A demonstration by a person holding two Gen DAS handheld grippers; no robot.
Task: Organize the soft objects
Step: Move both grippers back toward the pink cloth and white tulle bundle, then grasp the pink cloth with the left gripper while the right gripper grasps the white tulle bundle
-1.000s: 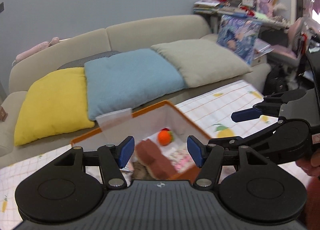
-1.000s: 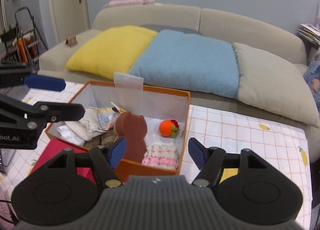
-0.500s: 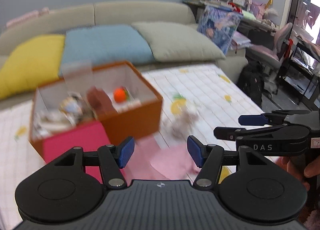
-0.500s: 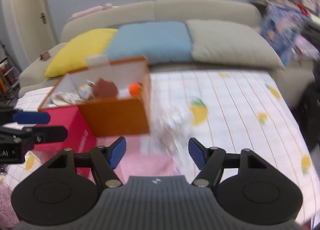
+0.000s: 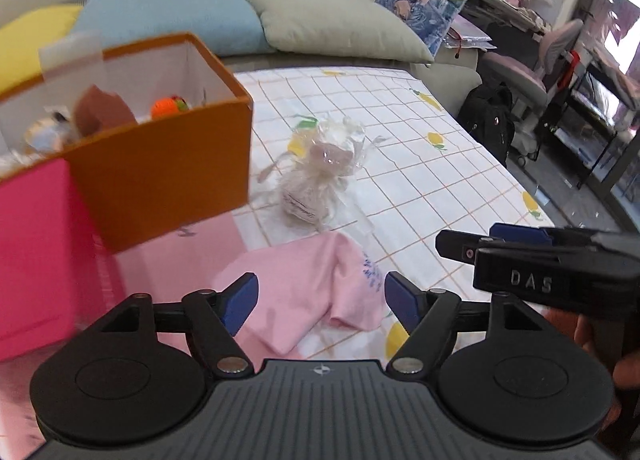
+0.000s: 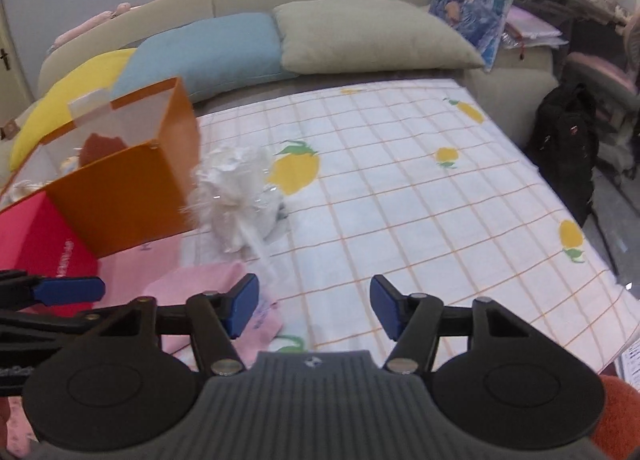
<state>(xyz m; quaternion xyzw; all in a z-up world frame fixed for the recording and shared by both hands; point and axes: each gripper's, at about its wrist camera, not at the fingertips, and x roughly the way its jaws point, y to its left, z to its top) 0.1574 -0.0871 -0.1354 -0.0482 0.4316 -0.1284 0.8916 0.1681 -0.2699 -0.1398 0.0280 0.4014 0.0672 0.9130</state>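
An orange box [image 5: 160,171] stands at the left, holding a brown plush [image 5: 102,111], an orange knitted ball [image 5: 168,105] and other soft items. It also shows in the right wrist view [image 6: 120,195]. A plastic-wrapped soft toy [image 5: 320,167] lies on the tablecloth right of the box, and also shows in the right wrist view [image 6: 240,195]. A pink cloth [image 5: 304,292] lies in front of it. My left gripper [image 5: 322,300] is open and empty just above the pink cloth. My right gripper [image 6: 312,310] is open and empty over the tablecloth, right of the cloth [image 6: 208,292].
A red box [image 5: 32,252] sits left of the orange box. The table has a white checked cloth with lemon prints [image 6: 400,195]. Behind is a sofa with yellow, blue [image 6: 208,47] and grey pillows. A black backpack [image 6: 568,139] and chair stand at the right.
Both grippers pulled back from over the orange box and lowered toward the near table. The wrapped toy and pink cloth have come into view. Both stay open.
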